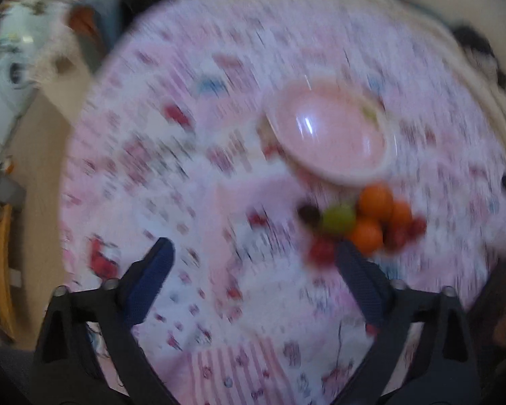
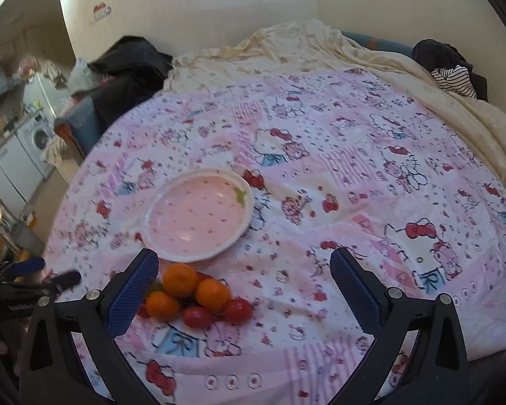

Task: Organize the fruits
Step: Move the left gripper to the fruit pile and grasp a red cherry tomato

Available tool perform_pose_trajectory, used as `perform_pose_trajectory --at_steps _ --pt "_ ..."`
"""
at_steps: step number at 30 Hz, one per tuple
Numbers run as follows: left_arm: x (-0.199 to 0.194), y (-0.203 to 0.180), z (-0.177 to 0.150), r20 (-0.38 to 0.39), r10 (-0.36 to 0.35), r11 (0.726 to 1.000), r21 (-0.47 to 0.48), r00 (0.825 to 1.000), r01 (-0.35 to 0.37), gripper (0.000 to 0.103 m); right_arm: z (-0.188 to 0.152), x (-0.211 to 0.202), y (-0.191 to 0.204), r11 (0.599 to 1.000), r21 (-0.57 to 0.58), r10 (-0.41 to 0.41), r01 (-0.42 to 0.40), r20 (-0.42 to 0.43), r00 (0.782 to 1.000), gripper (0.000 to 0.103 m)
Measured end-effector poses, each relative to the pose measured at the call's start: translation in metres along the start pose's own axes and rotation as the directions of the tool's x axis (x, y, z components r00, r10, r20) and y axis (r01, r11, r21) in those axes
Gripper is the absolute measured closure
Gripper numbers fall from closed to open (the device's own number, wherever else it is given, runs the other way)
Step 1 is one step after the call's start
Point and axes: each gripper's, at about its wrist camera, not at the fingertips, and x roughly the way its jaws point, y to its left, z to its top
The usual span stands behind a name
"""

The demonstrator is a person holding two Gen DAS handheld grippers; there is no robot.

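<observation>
An empty pink bowl with a white rim sits on the pink patterned bedcover. Just in front of it lies a small pile of fruit: oranges, red tomatoes, a green fruit and a dark one. The left wrist view is blurred. My left gripper is open over bare cover, with the pile just beyond its right finger. My right gripper is open too, nothing between its fingers; the pile lies against its left finger, which hides part of it.
A rumpled cream quilt covers the far side of the bed, with dark clothes and a striped garment at its corners. The bed edge drops off at the left, towards a washing machine. The left gripper's fingers show at the left edge.
</observation>
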Motion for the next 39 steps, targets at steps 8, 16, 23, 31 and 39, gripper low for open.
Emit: perform_pose_trajectory --at_steps 8,16,23,31,39 --pt "0.047 -0.035 -0.003 -0.222 -0.088 0.976 0.175 0.971 0.129 0.032 0.001 0.012 -0.024 0.996 0.086 0.043 -0.037 -0.074 0.996 0.0" --pt "0.071 -0.063 0.009 -0.311 -0.081 0.894 0.398 0.947 0.207 0.038 -0.003 0.027 -0.044 0.983 0.177 0.078 -0.049 -0.163 0.984 0.0" --pt "0.084 -0.067 0.035 -0.415 -0.136 0.826 0.454 0.9 0.335 0.06 -0.003 0.033 -0.043 0.983 0.177 0.086 -0.053 -0.182 0.98 0.0" --pt "0.106 -0.066 0.044 -0.451 -0.17 0.812 0.439 0.876 0.383 0.078 -0.004 0.037 -0.046 0.981 0.187 0.086 -0.049 -0.196 0.977 0.0" --pt "0.089 -0.054 0.033 -0.411 -0.132 0.839 0.438 0.902 0.323 0.078 -0.004 0.037 -0.047 0.982 0.184 0.086 -0.05 -0.192 0.978 0.0"
